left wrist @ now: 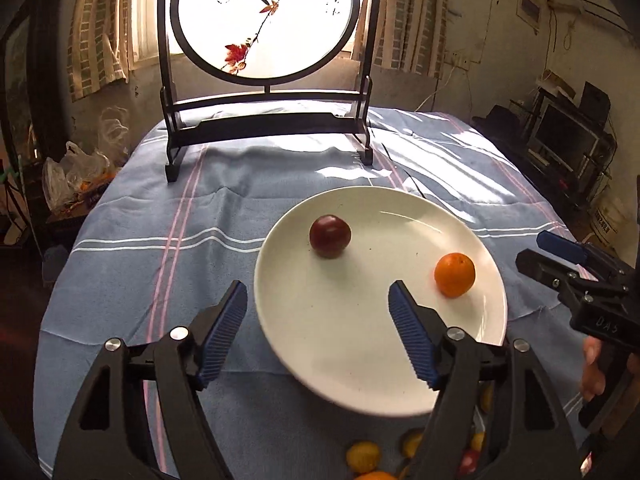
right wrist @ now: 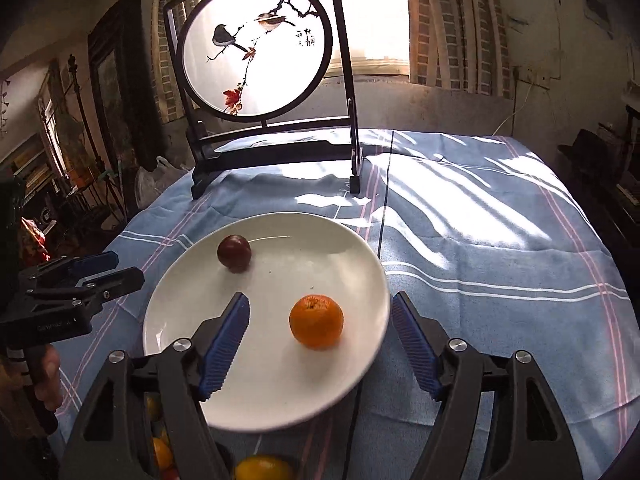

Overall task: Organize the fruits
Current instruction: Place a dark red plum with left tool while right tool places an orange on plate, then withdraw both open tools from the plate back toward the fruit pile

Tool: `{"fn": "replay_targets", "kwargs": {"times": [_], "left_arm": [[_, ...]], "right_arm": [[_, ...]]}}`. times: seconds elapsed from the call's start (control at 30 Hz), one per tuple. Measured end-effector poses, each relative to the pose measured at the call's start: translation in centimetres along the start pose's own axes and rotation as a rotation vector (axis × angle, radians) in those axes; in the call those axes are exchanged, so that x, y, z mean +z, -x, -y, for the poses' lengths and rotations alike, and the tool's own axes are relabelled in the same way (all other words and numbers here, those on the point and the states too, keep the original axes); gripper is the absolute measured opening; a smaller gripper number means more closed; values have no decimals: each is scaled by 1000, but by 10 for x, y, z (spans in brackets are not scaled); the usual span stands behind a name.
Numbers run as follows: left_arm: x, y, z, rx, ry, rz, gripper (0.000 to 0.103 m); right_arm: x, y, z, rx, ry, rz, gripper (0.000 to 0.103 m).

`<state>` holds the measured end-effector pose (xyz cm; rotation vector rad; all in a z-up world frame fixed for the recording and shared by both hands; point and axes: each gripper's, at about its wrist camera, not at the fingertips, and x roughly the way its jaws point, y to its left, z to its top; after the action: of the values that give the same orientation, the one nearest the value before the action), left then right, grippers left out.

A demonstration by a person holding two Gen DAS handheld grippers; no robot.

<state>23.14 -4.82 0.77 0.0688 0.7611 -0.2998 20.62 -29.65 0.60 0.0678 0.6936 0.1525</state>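
White plate point(left wrist: 400, 360) sits on the table w/ blue striped cloth point(left wrist: 140, 216); on it a dark red plum point(left wrist: 330, 236) toward the far side and an orange point(left wrist: 455, 274) nearer the right rim, well apart; left tongs point(left wrist: 318, 292) stand wide w/ nothing btwn the blue pads, right pad over the plate's near edge, left pad over the cloth; right tongs point(right wrist: 320, 304) also wide and empty, orange seen just beyond and btwn the tips, not touched; more yellow and orange fruit point(left wrist: 363, 456) lies below the plate's near edge, partly hidden by the tongs; round bird-painted screen point(left wrist: 266, 20) stands upright at the table's far side by the window.
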Motion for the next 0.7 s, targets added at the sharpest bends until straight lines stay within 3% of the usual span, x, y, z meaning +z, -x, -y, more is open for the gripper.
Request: {"fn": "replay_targets", "kwargs": {"times": [0.4, 0.57, 0.7], "left_arm": [[-130, 78, -23, 5, -107, -84, 71], [-158, 81, -23, -2, -123, -122, 59], [-166, 76, -10, -8, -150, -117, 57]], "right_arm": [[-102, 83, 9, 31, -39, -34, 74], [-128, 92, 9, 18, -60, -51, 74], [-135, 97, 10, 8, -69, -56, 74]]}}
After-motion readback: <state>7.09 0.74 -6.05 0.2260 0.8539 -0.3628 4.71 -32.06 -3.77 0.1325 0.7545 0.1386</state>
